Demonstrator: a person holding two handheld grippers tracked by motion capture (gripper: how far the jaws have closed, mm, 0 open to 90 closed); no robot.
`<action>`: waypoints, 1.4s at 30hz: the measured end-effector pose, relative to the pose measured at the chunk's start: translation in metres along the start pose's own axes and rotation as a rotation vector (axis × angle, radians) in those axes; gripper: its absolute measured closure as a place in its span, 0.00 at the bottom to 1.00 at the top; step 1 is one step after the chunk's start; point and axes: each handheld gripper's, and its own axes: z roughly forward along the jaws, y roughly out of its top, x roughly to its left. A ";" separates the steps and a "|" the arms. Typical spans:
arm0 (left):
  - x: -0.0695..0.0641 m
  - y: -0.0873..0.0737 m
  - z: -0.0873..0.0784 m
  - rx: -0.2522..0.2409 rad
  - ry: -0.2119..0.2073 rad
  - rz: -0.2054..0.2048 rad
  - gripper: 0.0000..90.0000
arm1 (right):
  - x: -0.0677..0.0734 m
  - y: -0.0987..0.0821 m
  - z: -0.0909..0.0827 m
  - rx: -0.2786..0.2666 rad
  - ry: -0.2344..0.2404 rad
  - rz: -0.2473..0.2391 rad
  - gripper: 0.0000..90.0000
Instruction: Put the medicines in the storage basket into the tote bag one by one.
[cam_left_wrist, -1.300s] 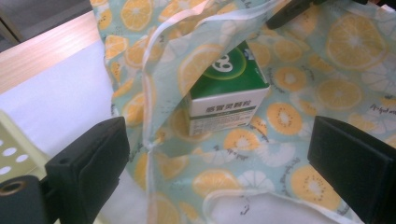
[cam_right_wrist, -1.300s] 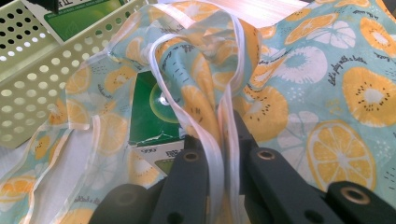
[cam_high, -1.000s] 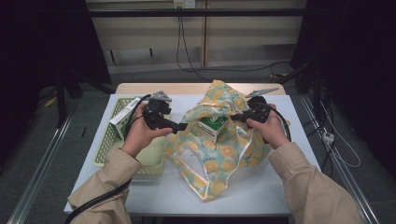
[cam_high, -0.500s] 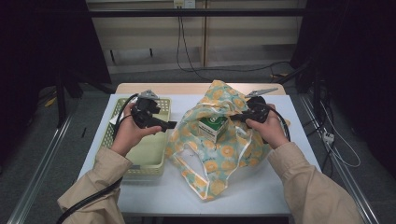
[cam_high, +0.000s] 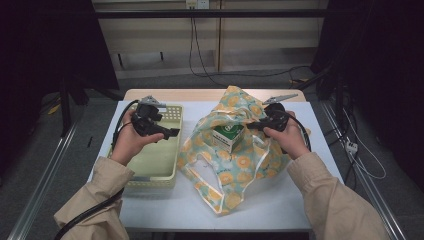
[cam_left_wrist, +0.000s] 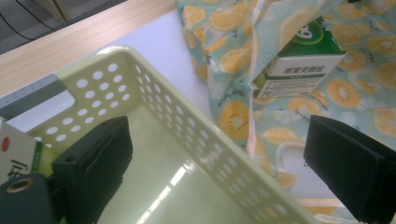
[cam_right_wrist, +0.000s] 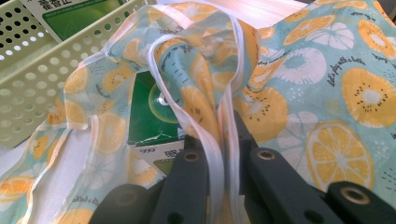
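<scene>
From high up, the whole white table (cam_high: 260, 205) can be seen, with a person's two hands in tan sleeves. The left gripper (cam_high: 167, 133) hangs over a pale green basket (cam_high: 155, 165) with holes in its walls. Its jaws stand apart with nothing between them. The right gripper (cam_high: 252, 125) is at the edge of a bag (cam_high: 235, 165), which lies in the middle of the table, just beside the basket. A green and white box (cam_high: 227, 136) sits inside the open bag.

The left gripper view looks down into the basket (cam_left_wrist: 154, 116). The two black jaws are far apart, one over the basket floor and one over the bag (cam_left_wrist: 243, 116). In the left corner of the basket a bit of another box (cam_left_wrist: 16, 151) peeks out. The box in the bag (cam_left_wrist: 299, 65) shows small writing on its white side.

The right gripper view goes very close. The jaws of the right gripper (cam_right_wrist: 219, 158) are squeezed together on the white edge strip of the bag (cam_right_wrist: 327, 93), holding it up. Under the lifted cloth the green box (cam_right_wrist: 152, 109) shows. Far at the top, a green box (cam_right_wrist: 77, 14) lies in the basket (cam_right_wrist: 32, 79).

The bag is thin and soft, light blue-green, with orange fruit slices, white slices and small words printed on it. It is crumpled, and its white handles lie loose near the front of the table.
</scene>
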 end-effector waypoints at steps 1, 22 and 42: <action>0.001 -0.001 -0.001 0.001 0.001 -0.006 0.09 | 0.000 0.000 0.000 -0.001 0.001 0.001 0.98; 0.031 -0.017 -0.014 0.007 0.071 -0.052 0.11 | 0.001 -0.001 0.002 0.001 0.002 -0.001 0.98; 0.051 -0.029 -0.012 0.062 0.124 -0.065 0.12 | 0.000 -0.001 0.001 0.005 0.007 -0.002 0.98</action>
